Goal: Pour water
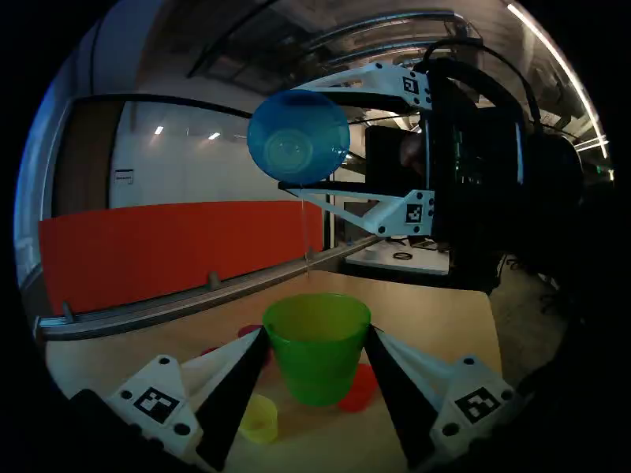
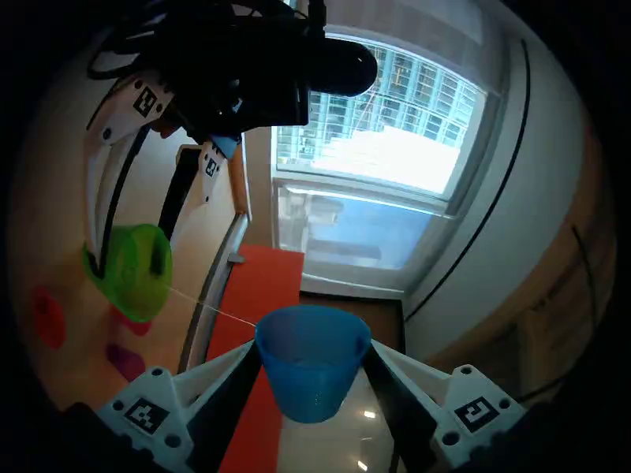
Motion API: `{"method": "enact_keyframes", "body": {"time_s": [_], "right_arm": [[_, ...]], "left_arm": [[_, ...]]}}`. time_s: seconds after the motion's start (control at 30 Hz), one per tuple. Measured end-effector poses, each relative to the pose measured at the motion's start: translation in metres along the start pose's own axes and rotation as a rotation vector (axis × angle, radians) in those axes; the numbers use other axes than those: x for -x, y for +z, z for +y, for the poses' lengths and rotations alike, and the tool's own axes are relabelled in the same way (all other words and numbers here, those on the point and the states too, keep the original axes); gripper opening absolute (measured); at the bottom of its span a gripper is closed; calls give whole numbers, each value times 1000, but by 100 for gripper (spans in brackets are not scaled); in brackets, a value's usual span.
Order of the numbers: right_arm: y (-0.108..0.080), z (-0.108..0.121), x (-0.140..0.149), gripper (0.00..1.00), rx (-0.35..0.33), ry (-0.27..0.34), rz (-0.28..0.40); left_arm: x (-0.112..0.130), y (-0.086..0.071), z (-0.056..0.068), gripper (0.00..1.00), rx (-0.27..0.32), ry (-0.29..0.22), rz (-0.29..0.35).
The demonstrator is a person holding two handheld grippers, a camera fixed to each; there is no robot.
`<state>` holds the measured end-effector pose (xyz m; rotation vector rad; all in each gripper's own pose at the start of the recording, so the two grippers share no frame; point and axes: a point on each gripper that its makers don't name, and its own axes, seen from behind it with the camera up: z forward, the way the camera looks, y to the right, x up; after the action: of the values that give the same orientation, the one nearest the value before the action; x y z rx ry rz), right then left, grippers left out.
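Green plastic sits in the near middle of the left gripper view: the green cup [image 1: 317, 347] stands upright, mouth up, just above the pale wooden table [image 1: 442, 315]. The left gripper [image 1: 317, 339] has its two dark-faced fingers clamped on the cup, one pressed on each side wall.

Higher and farther off in the same view hangs the blue cup [image 1: 298, 135], tipped over on its side. The right gripper [image 1: 296, 135] holds it, one white finger pressing from above and the other from below, with a dark sleeve and hand behind the gripper at the right. A thin stream of water [image 1: 305, 229] leaves the blue cup's lower edge and drops straight down towards the green cup's open mouth.

In the right gripper view the blue cup is near and central, gripped on both sides by that gripper's own fingers. The stream runs as a fine line from its left rim across to the green cup, which is at the left, held between the left gripper's white fingers.

On the table, beside the green cup and lower than it, a small yellow cup [image 1: 259, 418] stands to its near left and a red cup [image 1: 359, 388] to its near right, partly hidden behind the green one. An orange wall panel [image 1: 173, 244] runs along the far side of the table, behind a grey rail [image 1: 197, 296]. A large bright window [image 2: 378, 158] shows in the right gripper view.
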<state>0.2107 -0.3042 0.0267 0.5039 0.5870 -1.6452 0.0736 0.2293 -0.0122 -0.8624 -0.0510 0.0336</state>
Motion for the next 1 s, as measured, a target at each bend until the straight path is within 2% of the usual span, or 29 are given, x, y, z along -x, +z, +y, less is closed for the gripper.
{"method": "enact_keyframes", "body": {"time_s": [0.27,0.47,0.57,0.77,1.0], "right_arm": [[1,0,-1,90,3,-14,3],[1,0,1,90,7,28,7],[1,-2,4,90,4,81,6],[-2,-3,10,90,18,227,9],[-8,-4,16,90,21,449,2]], "left_arm": [[-1,0,-1,86,-1,0,2],[0,0,-1,85,-4,-1,3],[1,0,-1,85,-3,0,0],[2,1,0,85,-2,1,-1],[2,2,-1,85,-3,2,-5]]}}
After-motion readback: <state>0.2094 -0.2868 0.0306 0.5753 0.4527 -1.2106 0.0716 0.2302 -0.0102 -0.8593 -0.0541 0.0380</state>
